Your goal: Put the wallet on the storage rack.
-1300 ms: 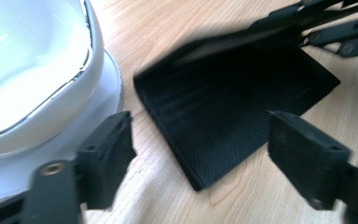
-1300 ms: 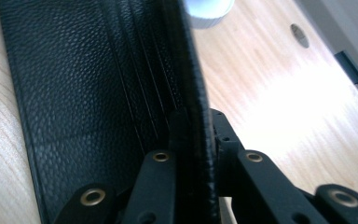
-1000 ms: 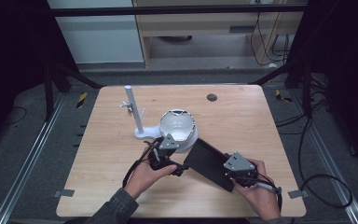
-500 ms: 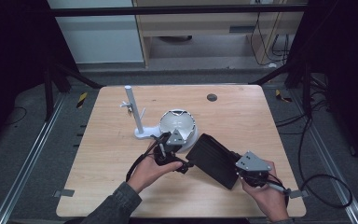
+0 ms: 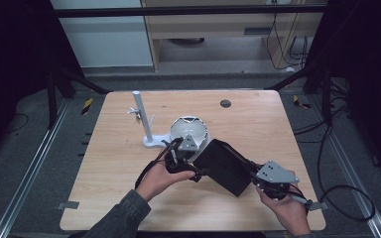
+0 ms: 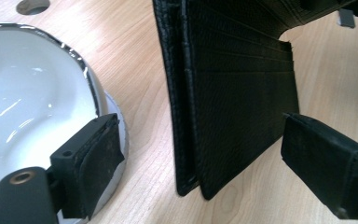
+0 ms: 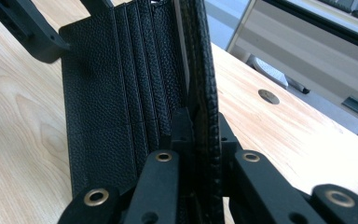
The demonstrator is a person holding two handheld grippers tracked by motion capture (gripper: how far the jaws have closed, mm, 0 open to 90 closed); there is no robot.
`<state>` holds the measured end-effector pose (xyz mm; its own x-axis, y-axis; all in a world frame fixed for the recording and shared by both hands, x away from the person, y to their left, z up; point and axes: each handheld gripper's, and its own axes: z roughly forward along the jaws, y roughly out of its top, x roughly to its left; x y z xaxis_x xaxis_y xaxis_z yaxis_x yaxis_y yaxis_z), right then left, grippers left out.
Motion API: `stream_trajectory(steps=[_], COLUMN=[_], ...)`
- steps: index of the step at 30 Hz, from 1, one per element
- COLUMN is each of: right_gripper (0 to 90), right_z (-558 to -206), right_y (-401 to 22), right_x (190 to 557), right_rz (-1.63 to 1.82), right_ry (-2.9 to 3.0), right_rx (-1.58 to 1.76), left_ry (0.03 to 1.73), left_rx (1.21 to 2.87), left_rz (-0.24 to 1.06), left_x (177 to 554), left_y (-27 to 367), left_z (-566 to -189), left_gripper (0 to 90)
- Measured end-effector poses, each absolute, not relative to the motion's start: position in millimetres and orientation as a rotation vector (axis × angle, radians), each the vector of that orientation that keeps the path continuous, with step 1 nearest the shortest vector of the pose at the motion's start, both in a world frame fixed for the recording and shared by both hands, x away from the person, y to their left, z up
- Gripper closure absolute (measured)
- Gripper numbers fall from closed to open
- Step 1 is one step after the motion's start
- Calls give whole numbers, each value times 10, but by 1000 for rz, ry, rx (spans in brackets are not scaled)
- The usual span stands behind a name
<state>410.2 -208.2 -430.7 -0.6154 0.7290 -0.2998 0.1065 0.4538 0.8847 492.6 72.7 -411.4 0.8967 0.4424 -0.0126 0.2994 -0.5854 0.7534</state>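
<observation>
- Wallet [image 5: 224, 166] near desk's front edge, half opened, card slots showing.
- Right tongs [image 7: 198, 135] pinching one flap.
- Left tongs [image 6: 200, 154] spread around other flap, not yet gripping; full opening apparently left.

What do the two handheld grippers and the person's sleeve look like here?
Both the left gripper and the right gripper are black, each topped by a grey three-cornered plate and trailing a black cable. Brass rivets mark the jaw links. The left sleeve is dark grey.
</observation>
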Motion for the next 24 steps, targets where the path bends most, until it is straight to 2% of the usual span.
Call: stream_trajectory(steps=[8, 11, 14, 17, 20, 24], right_gripper=[841, 840, 839, 824, 750, 598], right_z=[-4297, -4304, -4319, -4349, -4403, -4561], right_y=[-2082, -2086, -2092, -2101, -2107, -2078], right_x=[4091, 4096, 4095, 4098, 4095, 4072], right_rz=[1192, 1199, 1204, 1218, 1221, 1227], right_ry=[2020, 2017, 2019, 2030, 2055, 2129], right_rx=[680, 673, 671, 677, 701, 736], left_ry=[495, 514, 497, 508, 536, 547], left_rx=[2253, 2269, 2288, 2298, 2271, 2295], left_rz=[175, 138, 130, 87, -34, -12], left_x=[4969, 5000, 5010, 5027, 5026, 5006], left_y=[620, 579, 576, 588, 595, 546], left_z=[-4109, -4101, -4064, -4009, -3924, -3801], left_gripper=[201, 320, 519, 611, 763, 800])
